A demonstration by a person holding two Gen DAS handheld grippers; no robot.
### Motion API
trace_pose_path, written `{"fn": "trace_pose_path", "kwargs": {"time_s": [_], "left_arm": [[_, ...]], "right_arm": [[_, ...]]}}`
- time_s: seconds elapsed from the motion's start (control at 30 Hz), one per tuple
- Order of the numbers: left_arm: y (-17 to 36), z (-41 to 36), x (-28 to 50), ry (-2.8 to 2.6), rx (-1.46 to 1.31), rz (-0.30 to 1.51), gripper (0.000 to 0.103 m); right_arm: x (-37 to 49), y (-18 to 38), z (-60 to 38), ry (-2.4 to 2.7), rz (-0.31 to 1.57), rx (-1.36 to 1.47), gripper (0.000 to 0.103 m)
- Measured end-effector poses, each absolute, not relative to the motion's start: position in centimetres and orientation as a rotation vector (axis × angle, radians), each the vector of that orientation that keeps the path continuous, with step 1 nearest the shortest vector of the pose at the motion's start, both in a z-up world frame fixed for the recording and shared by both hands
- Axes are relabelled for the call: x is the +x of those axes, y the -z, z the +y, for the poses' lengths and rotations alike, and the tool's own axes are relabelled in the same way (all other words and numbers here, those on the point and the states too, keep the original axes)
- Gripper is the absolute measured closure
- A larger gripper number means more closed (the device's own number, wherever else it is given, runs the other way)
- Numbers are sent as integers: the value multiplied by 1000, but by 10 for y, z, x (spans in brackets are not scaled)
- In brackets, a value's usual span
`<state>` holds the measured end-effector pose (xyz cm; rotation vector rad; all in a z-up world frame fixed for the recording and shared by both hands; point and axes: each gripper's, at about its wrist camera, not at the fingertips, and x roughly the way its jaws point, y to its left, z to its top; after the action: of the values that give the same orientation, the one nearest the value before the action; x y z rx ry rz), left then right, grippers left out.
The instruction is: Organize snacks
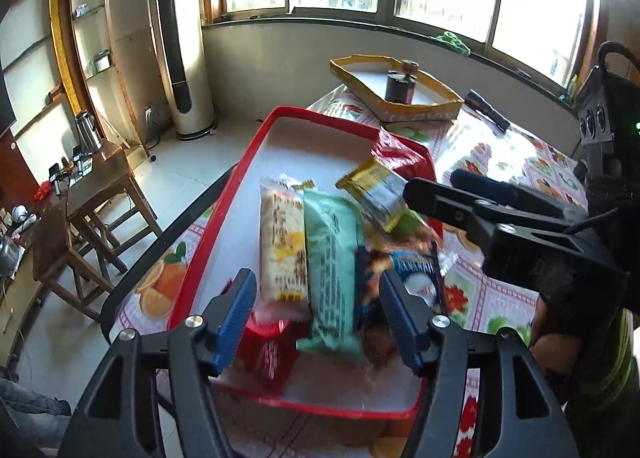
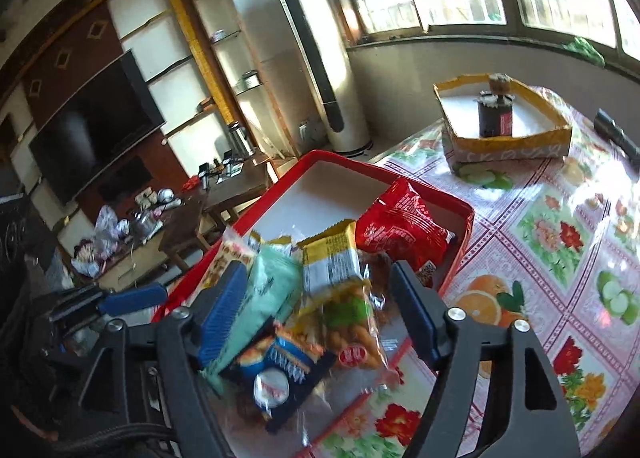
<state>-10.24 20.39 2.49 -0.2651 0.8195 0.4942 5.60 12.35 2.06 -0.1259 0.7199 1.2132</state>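
A red tray [image 1: 240,174] [image 2: 466,226] on the flowered table holds several snack packs: a mint-green pack [image 1: 332,258] [image 2: 264,290], a cream biscuit pack [image 1: 282,242], a yellow pack [image 1: 378,190] [image 2: 332,258], a red bag [image 1: 404,154] [image 2: 400,226], a blue pack [image 1: 416,270] [image 2: 280,378]. My left gripper [image 1: 320,310] is open, hovering over the packs at the tray's near end. My right gripper [image 2: 316,306] is open just above the yellow and blue packs; it also shows in the left wrist view [image 1: 432,188].
A yellow-rimmed cardboard box [image 1: 420,106] [image 2: 512,146] with a dark jar [image 2: 495,114] stands at the table's far end. A black flashlight [image 1: 488,110] lies beside it. Wooden stools [image 1: 104,194] and a tower fan [image 1: 180,42] stand left of the table.
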Motion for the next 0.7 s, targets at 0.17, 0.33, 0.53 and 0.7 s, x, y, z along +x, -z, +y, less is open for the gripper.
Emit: {"fn": "trace_pose_path", "kwargs": {"time_s": [0.17,0.33,0.53,0.7], "left_arm": [[-23,194,-124,-491,-249,822,31],[-16,188,-143,-506,-240,866,26],[-12,174,-156,-495,-247,881,24],[-12,162,-162,-487,-228,883,24]], "right_arm": [[39,-26,102,-1280,638,-240,20],[20,-20,81,-1409,624,-382,17],[-1,-5,63,-1507,624,-514,17],[-16,5,62,-1546,630,-601,17]]}}
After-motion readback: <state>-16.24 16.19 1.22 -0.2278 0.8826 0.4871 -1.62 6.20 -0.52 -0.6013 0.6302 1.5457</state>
